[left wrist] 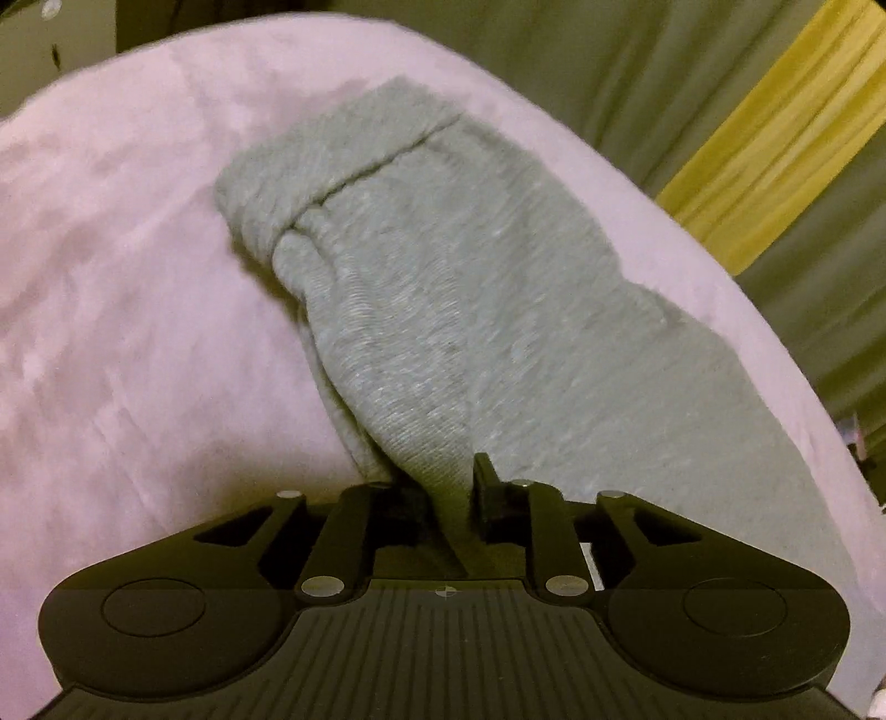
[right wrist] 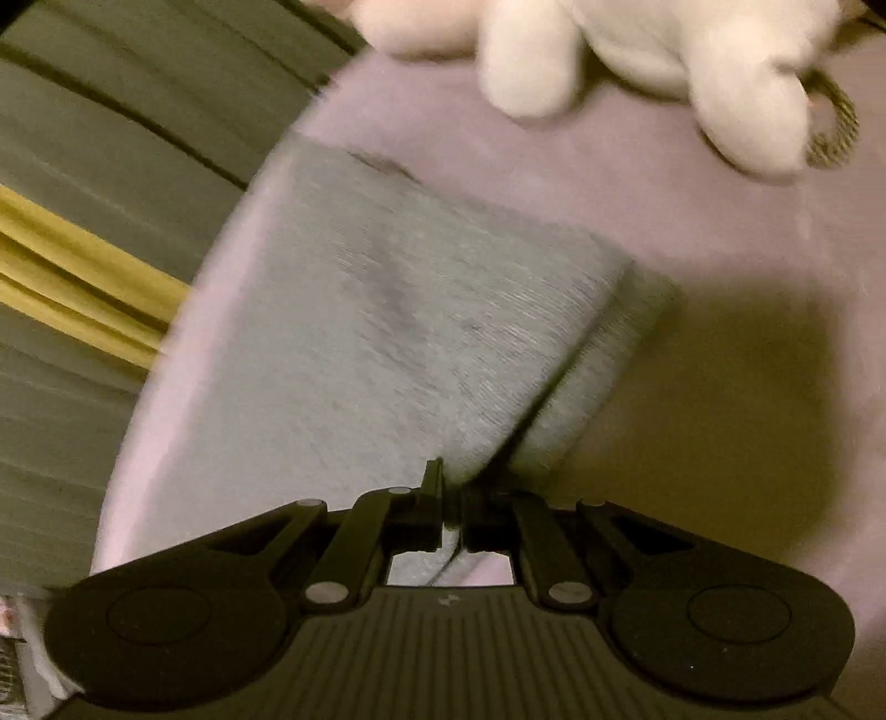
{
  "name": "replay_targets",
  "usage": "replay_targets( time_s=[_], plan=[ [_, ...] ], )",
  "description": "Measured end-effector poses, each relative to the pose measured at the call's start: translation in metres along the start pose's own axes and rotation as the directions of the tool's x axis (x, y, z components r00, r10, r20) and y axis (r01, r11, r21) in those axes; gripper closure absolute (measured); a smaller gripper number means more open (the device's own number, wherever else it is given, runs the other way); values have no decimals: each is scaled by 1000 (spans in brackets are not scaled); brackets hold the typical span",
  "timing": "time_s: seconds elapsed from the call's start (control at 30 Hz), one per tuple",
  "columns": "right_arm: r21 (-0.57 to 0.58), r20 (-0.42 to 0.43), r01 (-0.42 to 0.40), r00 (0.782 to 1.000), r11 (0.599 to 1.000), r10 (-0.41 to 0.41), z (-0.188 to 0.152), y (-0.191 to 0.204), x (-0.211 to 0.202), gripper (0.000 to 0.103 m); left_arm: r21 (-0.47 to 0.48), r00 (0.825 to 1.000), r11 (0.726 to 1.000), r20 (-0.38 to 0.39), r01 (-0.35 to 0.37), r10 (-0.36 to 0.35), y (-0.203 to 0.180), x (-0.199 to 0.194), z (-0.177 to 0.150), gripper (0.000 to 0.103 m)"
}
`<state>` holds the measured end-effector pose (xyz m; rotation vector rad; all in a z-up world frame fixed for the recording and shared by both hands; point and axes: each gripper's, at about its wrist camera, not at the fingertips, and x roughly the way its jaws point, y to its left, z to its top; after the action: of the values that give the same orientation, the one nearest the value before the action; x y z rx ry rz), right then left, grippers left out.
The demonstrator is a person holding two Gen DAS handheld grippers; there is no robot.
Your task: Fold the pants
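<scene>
The grey knit pants (left wrist: 443, 310) lie on a pale pink blanket (left wrist: 111, 310), with the ribbed waistband or cuff (left wrist: 332, 166) at the far end. My left gripper (left wrist: 443, 498) is closed on a bunched fold of the pants at the near edge, lifting it into a ridge. In the right wrist view the pants (right wrist: 387, 332) lie flat with a folded edge (right wrist: 598, 354) on the right. My right gripper (right wrist: 451, 515) is shut on the near corner of the pants, the fabric pinched between the jaws.
A white plush toy (right wrist: 609, 50) sits on the pink blanket (right wrist: 747, 232) at the far side. Beyond the blanket's edge is olive bedding (left wrist: 664, 83) with a yellow stripe (left wrist: 775, 144), which also shows in the right wrist view (right wrist: 72, 277).
</scene>
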<state>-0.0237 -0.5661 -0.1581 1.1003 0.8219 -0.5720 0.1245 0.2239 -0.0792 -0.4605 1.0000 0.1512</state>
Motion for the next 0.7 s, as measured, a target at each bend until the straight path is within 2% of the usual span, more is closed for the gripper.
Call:
replay_targets(
  time_s=[0.07,0.1,0.17,0.27,0.3,0.37,0.53,0.6,0.67,0.7],
  plan=[
    [-42,9,29,1000,999,-28,2,7,-4,96,51,998,998,52,-43,41,-12,-14,0,59],
    [-76,6,50,999,996,-50,1,12,-4,95,78,994,994,90,-76,69,-17,-23,0,54],
    [-127,24,94,995,987,-92,-2,23,-6,93,106,979,984,161,-140,122,-25,-39,-1,35],
    [-201,81,186,982,962,-173,-9,39,-8,88,122,950,971,263,-204,167,-36,-64,-9,26],
    [-214,101,218,975,952,-200,-10,44,-9,84,129,946,970,283,-204,161,-41,-70,-11,24],
    [-225,138,256,963,940,-229,-12,45,-13,81,169,949,970,291,-176,122,-52,-71,-16,15],
    [-176,183,260,956,949,-228,-6,36,-33,68,233,960,958,258,-168,105,-77,-49,-35,16],
    [-138,217,262,949,955,-229,-2,27,-43,52,214,971,968,225,-133,84,-79,-38,-42,16],
    [-100,227,256,947,962,-228,2,16,-46,41,180,982,980,182,-83,50,-78,-29,-46,16],
    [-76,223,244,949,967,-222,5,8,-48,41,157,987,985,156,-67,42,-77,-24,-48,16]
  ],
)
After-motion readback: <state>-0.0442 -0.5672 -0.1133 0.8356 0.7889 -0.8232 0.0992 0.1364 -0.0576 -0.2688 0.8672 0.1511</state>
